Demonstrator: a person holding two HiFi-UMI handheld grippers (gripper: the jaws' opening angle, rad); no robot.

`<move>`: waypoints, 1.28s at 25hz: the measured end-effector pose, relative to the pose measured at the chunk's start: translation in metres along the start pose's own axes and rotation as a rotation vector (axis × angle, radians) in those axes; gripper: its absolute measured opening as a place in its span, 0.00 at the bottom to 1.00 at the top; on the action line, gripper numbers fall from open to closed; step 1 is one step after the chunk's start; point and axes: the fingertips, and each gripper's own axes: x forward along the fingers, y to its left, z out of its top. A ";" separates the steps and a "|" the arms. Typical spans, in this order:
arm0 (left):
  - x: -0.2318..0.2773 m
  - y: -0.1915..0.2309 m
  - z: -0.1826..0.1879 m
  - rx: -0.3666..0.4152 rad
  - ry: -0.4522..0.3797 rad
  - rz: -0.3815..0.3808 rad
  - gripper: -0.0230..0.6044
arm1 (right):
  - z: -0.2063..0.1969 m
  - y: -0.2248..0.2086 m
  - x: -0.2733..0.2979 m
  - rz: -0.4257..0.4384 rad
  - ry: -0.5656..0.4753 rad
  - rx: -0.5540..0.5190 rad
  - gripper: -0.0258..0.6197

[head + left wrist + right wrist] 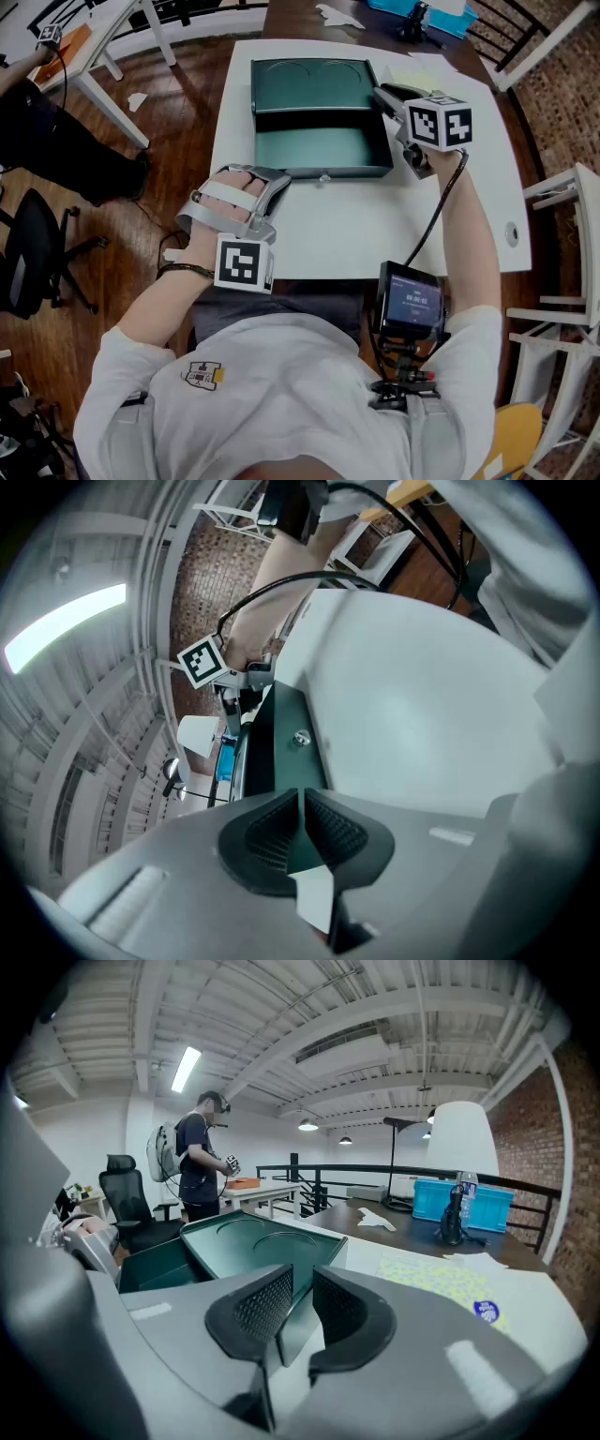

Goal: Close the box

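Our right gripper (302,1288) seems to pinch the lid (253,1241) by its corner, ready to swing it over the box (323,171). Our left gripper (300,803), jaws together and empty, waits alongside.

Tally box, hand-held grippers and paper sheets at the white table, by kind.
box: 1
hand-held grippers: 2
paper sheet: 1
Total: 4
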 end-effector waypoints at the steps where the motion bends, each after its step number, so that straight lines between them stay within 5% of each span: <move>1: 0.002 0.001 0.000 -0.004 -0.004 -0.001 0.05 | -0.001 0.000 0.000 0.003 0.003 0.003 0.14; 11: 0.011 0.020 0.031 -0.022 -0.109 0.024 0.04 | -0.002 0.004 -0.002 0.023 0.003 0.028 0.14; 13: 0.001 0.028 0.028 -0.038 -0.119 0.060 0.16 | 0.000 0.007 -0.002 0.031 0.002 0.015 0.14; 20: 0.009 0.031 0.019 -0.088 -0.072 -0.027 0.09 | -0.001 0.005 -0.004 0.025 0.003 0.011 0.14; 32: 0.062 0.070 -0.016 -0.092 0.045 0.037 0.09 | 0.000 0.005 -0.003 0.035 -0.007 0.016 0.15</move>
